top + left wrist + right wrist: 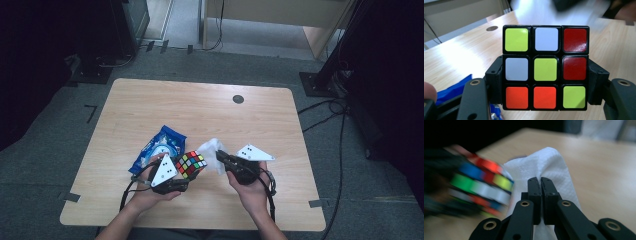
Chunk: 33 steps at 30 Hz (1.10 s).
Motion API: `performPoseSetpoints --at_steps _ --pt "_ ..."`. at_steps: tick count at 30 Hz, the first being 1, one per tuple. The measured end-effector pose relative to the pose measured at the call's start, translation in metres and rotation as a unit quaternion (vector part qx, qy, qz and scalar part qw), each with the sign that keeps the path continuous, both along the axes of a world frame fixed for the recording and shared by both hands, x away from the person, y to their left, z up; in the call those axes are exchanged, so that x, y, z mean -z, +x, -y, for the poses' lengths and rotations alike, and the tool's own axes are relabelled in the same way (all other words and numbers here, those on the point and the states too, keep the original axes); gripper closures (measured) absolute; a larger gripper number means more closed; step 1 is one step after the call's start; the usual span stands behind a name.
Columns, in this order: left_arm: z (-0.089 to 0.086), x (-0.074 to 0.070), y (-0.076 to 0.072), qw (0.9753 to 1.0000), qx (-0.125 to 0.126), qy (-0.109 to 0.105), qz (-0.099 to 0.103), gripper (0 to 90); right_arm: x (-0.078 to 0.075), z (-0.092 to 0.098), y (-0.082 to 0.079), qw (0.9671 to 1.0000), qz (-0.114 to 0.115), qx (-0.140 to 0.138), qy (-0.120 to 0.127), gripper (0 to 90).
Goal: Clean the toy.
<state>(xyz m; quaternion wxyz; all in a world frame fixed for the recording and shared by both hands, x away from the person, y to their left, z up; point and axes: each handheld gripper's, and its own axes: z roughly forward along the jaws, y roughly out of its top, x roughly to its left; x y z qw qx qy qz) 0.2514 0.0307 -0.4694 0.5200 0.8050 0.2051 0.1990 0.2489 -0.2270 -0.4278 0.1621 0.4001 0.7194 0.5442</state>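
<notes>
Both tools meet: cube (545, 67) clamped, tissue (549, 165) pinched.

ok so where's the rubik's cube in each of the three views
High view: the rubik's cube sits low and centre-left, at the tip of the left tongs.
Left gripper view: it takes up the middle, clamped at its sides between the jaws.
Right gripper view: it is a blurred shape at the left edge.
Shared landmark: the white tissue beside the cube, pinched by the right tongs; it is a white blur at the top of the left gripper view.
</notes>
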Motion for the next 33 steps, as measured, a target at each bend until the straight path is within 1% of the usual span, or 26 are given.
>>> performPoseSetpoints --at_steps 1,3,5,6,8,9,12,14,18,21,23,25,26,27,28,29,30,31,33 --pt "0.001 0.000 -0.001 1.0000 0.003 0.001 0.001 33.9 -0.012 -0.005 -0.008 0.9994 0.017 -0.021 0.021 87.8" --pt "0.004 0.000 -0.003 1.0000 0.008 0.002 0.001 33.9 -0.022 -0.013 -0.017 0.9974 0.029 -0.050 0.043 87.8" --pt "0.005 -0.001 -0.005 0.9999 0.013 -0.001 0.004 33.9 -0.026 -0.024 -0.022 0.9956 0.027 -0.077 0.046 87.8" --pt "0.006 -0.002 -0.006 0.9999 0.015 -0.004 0.006 33.9 -0.025 -0.028 -0.023 0.9952 0.027 -0.083 0.044 87.8" --pt "0.006 -0.004 -0.008 0.9998 0.018 -0.006 0.011 33.9 -0.020 -0.034 -0.024 0.9956 0.026 -0.083 0.034 87.8" --pt "0.006 -0.005 -0.009 0.9997 0.020 -0.009 0.011 33.9 -0.018 -0.034 -0.023 0.9957 0.022 -0.083 0.035 87.8" --pt "0.005 -0.006 -0.010 0.9996 0.020 -0.011 0.014 33.9 -0.013 -0.034 -0.020 0.9963 0.014 -0.078 0.033 87.7" --pt "0.005 -0.006 -0.009 0.9997 0.019 -0.009 0.015 33.9 -0.010 -0.034 -0.019 0.9963 0.007 -0.076 0.039 87.6" --pt "0.005 -0.006 -0.010 0.9996 0.019 -0.009 0.020 33.9 -0.006 -0.033 -0.016 0.9975 0.010 -0.065 0.023 87.5" --pt "0.004 -0.007 -0.011 0.9994 0.019 -0.014 0.026 34.0 -0.002 -0.027 -0.012 0.9984 0.004 -0.052 0.023 87.3" --pt "0.003 -0.009 -0.012 0.9993 0.019 -0.014 0.030 34.0 0.001 -0.023 -0.009 0.9995 0.003 -0.031 0.003 87.3" --pt "0.002 -0.009 -0.012 0.9991 0.022 -0.019 0.030 34.0 0.008 -0.018 -0.003 0.9998 -0.007 -0.016 -0.012 87.3" --pt "0.002 -0.010 -0.012 0.9990 0.022 -0.023 0.031 34.1 0.012 -0.016 0.001 0.9994 -0.015 -0.010 -0.028 87.2" --pt "0.001 -0.011 -0.012 0.9989 0.022 -0.025 0.032 34.0 0.018 -0.015 0.004 0.9985 -0.029 -0.010 -0.046 87.2" --pt "0.000 -0.012 -0.012 0.9988 0.022 -0.029 0.032 34.0 0.023 -0.015 0.007 0.9976 -0.039 -0.008 -0.057 87.2" --pt "0.000 -0.013 -0.012 0.9988 0.022 -0.028 0.033 34.1 0.026 -0.014 0.008 0.9968 -0.044 -0.002 -0.067 87.2" --pt "-0.001 -0.012 -0.011 0.9990 0.018 -0.026 0.032 34.0 0.028 -0.013 0.009 0.9963 -0.047 0.007 -0.071 87.2" --pt "-0.002 -0.012 -0.010 0.9991 0.016 -0.025 0.031 34.1 0.025 -0.011 0.009 0.9968 -0.044 0.014 -0.065 87.2" --pt "-0.003 -0.010 -0.007 0.9994 0.010 -0.020 0.027 34.0 0.016 -0.006 0.006 0.9983 -0.028 0.023 -0.046 87.3"
